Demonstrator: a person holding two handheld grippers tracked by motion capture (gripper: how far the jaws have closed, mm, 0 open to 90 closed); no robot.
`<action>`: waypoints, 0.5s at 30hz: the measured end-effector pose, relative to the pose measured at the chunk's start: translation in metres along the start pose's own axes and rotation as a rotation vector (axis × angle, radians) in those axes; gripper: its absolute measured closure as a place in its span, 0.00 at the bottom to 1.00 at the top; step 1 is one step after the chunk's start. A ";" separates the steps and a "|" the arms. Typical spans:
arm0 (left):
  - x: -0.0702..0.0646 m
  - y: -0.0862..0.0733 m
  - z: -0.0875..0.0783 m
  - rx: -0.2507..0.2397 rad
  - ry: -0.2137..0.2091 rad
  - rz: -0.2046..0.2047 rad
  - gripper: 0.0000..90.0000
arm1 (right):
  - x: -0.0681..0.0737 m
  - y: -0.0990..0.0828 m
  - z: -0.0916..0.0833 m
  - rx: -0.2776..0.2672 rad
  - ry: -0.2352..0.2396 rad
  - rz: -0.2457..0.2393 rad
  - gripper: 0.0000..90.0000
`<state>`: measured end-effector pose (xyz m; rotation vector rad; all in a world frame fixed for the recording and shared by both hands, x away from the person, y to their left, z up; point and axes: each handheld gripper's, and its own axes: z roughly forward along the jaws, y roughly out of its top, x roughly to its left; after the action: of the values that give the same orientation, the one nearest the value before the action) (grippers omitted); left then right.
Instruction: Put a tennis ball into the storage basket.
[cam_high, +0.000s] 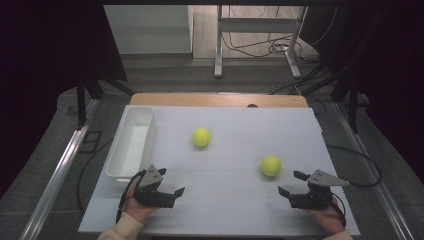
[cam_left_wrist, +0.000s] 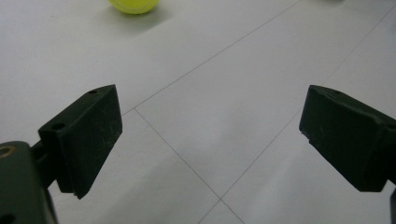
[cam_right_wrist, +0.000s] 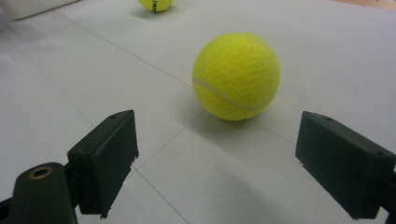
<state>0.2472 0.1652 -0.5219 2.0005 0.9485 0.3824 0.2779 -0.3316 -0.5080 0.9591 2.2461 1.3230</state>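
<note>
White boards cover the table (cam_high: 225, 200), with a white rectangular bin (cam_high: 131, 142) along its left edge. Two yellow tennis balls lie on it, well apart — the far tennis ball (cam_high: 201, 136) near the middle, the near tennis ball (cam_high: 270, 165) toward the right. The right gripper (cam_high: 293, 183) rests low on the table, jaws spread wide and empty, pointing at the near tennis ball just ahead without touching it. The left gripper (cam_high: 171, 181) sits near the bin's front corner — released, nothing between its jaws.
</note>
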 end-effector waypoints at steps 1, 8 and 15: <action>0.000 0.000 0.000 0.000 0.000 0.000 0.07 | 0.000 0.000 0.000 0.000 0.000 0.000 0.15; -0.001 0.000 0.001 0.003 -0.006 0.009 0.07 | 0.001 0.000 0.000 0.000 0.002 -0.001 0.15; 0.000 0.001 0.001 0.005 -0.006 0.005 0.07 | 0.000 0.000 0.000 0.001 0.002 0.000 0.15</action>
<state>0.2485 0.1642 -0.5218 2.0075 0.9417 0.3770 0.2778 -0.3312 -0.5084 0.9585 2.2481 1.3234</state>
